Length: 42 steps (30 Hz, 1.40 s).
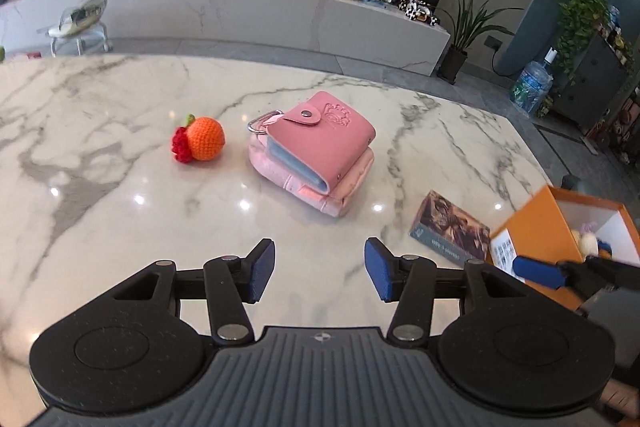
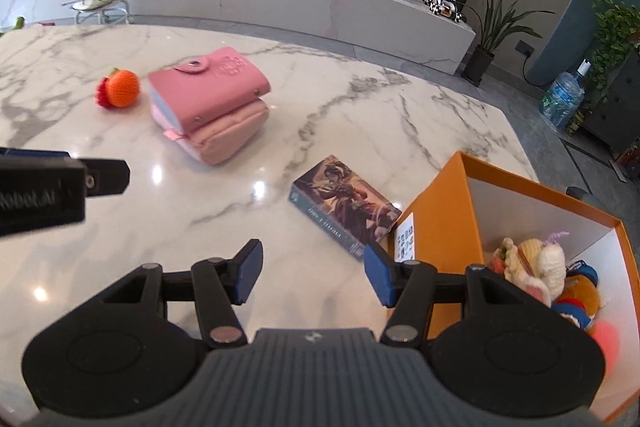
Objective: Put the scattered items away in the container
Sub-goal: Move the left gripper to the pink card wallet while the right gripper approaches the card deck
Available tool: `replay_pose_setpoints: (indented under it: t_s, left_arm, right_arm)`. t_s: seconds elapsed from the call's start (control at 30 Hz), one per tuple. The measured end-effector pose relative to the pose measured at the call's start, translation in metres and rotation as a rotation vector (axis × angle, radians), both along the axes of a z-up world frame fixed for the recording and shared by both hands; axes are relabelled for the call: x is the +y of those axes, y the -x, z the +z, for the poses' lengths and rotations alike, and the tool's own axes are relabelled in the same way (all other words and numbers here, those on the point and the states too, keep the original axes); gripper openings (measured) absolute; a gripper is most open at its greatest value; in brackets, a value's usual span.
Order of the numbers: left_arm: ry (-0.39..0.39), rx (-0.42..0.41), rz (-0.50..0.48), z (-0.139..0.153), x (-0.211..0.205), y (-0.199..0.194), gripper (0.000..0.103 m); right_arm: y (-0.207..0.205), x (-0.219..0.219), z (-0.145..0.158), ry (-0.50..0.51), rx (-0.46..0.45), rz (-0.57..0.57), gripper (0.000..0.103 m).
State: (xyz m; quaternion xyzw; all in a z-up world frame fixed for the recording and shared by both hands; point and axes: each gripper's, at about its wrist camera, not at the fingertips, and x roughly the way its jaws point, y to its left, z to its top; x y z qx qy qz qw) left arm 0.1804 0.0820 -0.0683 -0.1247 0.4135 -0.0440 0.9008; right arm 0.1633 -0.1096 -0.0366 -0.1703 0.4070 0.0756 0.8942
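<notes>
On the marble table lie a crocheted orange fruit (image 1: 202, 139) (image 2: 122, 89), a pink snap card holder (image 1: 320, 141) (image 2: 208, 87) stacked on a light pink pouch (image 1: 320, 187) (image 2: 224, 139), and a dark illustrated card box (image 1: 450, 231) (image 2: 346, 207). The orange container box (image 1: 536, 231) (image 2: 440, 223) stands at the right and holds several plush toys (image 2: 536, 267). My left gripper (image 1: 320, 273) is open and empty, short of the pink stack. My right gripper (image 2: 314, 273) is open and empty, by the box's near left corner and the card box.
The table's far edge (image 2: 280, 43) curves across the back; its right edge runs past the orange box. The left gripper's body (image 2: 44, 191) shows at the left of the right wrist view. A white counter and plants stand beyond the table.
</notes>
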Motion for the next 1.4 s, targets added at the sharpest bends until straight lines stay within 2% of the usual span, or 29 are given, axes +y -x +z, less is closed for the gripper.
replay_pose_setpoints:
  t_s: [0.17, 0.27, 0.37, 0.43, 0.63, 0.87, 0.93, 1.07, 1.4]
  left_arm:
    - [0.002, 0.009, -0.007, -0.001, 0.000, -0.032, 0.058]
    - [-0.044, 0.009, -0.038, 0.000, -0.004, -0.051, 0.059]
    - [-0.102, 0.002, -0.077, 0.000, -0.007, -0.069, 0.069]
    - [-0.133, 0.007, -0.091, -0.001, -0.007, -0.081, 0.076]
    - [-0.190, 0.018, -0.132, -0.011, -0.010, -0.110, 0.082]
    - [-0.202, 0.008, -0.151, -0.018, -0.018, -0.121, 0.088]
    - [-0.209, 0.002, -0.165, -0.022, -0.021, -0.122, 0.094]
    - [-0.183, 0.009, -0.152, -0.025, -0.020, -0.123, 0.095]
    - [-0.256, -0.009, -0.191, -0.032, -0.038, -0.112, 0.098]
  right_arm:
    - [-0.025, 0.008, -0.008, 0.030, 0.014, 0.024, 0.059]
    - [-0.043, 0.012, -0.008, 0.037, 0.031, 0.039, 0.065]
    - [-0.063, 0.012, -0.009, 0.028, 0.066, 0.037, 0.068]
    - [-0.076, 0.012, -0.011, 0.021, 0.092, 0.029, 0.074]
    - [-0.101, 0.012, -0.023, 0.025, 0.133, 0.033, 0.080]
    - [-0.118, 0.015, -0.041, 0.059, 0.195, 0.072, 0.081]
    - [-0.119, 0.016, -0.046, 0.073, 0.207, 0.079, 0.081]
    - [-0.118, 0.019, -0.050, 0.095, 0.201, 0.096, 0.088]
    - [-0.116, 0.018, -0.053, 0.077, 0.173, 0.103, 0.090]
